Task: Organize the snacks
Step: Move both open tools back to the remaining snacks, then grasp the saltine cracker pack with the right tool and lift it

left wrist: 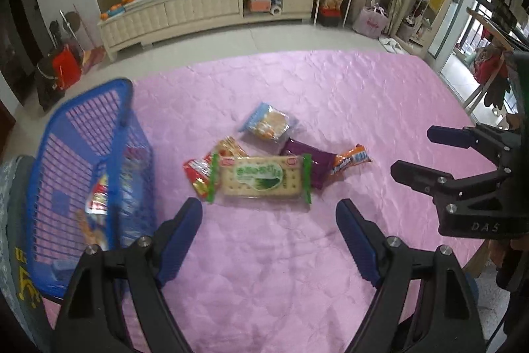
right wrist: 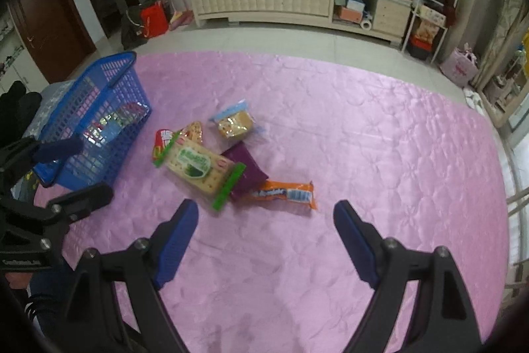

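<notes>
I can't make out the packets inside the blue basket (left wrist: pixel 89 154); its lattice wall and motion blur smear them. The cracker pack (left wrist: pixel 261 177) covers much of the red packet (left wrist: pixel 198 174) and purple packet (left wrist: pixel 310 164). The orange wrapper's (right wrist: pixel 286 194) lettering is unreadable.

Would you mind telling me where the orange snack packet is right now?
The orange snack packet lies on the pink cloth at the right end of the pile, against the purple packet, ahead of the open right gripper.
</notes>
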### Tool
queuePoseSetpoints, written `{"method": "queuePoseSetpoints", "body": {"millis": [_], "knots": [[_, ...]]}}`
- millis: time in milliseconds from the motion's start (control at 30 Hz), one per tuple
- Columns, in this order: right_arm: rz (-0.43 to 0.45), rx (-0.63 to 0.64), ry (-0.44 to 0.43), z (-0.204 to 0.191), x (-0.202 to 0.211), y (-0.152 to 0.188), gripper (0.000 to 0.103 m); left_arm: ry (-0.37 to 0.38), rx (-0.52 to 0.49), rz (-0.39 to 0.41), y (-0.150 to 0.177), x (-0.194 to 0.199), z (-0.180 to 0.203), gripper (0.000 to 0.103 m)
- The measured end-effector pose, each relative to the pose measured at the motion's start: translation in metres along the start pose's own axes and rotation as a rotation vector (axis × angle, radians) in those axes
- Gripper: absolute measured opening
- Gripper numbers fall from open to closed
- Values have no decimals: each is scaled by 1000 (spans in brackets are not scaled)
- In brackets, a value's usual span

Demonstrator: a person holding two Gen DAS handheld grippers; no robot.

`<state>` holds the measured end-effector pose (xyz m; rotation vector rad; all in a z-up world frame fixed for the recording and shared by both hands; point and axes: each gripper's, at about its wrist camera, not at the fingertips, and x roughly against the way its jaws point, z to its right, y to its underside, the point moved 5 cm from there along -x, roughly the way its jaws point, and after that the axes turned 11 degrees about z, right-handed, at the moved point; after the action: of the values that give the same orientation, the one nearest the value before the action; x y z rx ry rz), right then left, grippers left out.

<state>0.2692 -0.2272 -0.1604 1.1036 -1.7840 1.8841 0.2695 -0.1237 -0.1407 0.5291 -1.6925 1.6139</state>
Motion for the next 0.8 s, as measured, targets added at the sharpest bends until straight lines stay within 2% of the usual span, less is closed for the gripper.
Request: {"method": "queuePoseSetpoints", "body": {"millis": [133, 267, 400, 500, 567, 633, 733, 800], "knots": [[9, 48, -53, 2, -11, 3, 87, 1, 19, -28, 10, -13, 5, 82], [9, 155, -107, -4, -28, 8, 87, -31, 9, -20, 22, -24, 4, 82], [-6, 286, -160, -14, -51, 14, 87, -54, 48, -18, 35, -30, -6, 82], [-28, 323, -242, -22, -71, 14, 87, -94, 87, -23, 48, -39, -19, 82], [-32, 357, -253, -29, -82, 14, 87, -88, 115, -34, 55, -42, -24, 82], [-35, 379, -306, -39, -90, 15, 87, -92, 135, -43, 60, -44, -28, 82], [-59, 426, -287, -47, -107, 18, 87, -84, 146, -62, 65, -47, -29, 82], [-64, 436, -309, -51, -112, 20, 87, -107, 131, -74, 67, -48, -30, 82]]}}
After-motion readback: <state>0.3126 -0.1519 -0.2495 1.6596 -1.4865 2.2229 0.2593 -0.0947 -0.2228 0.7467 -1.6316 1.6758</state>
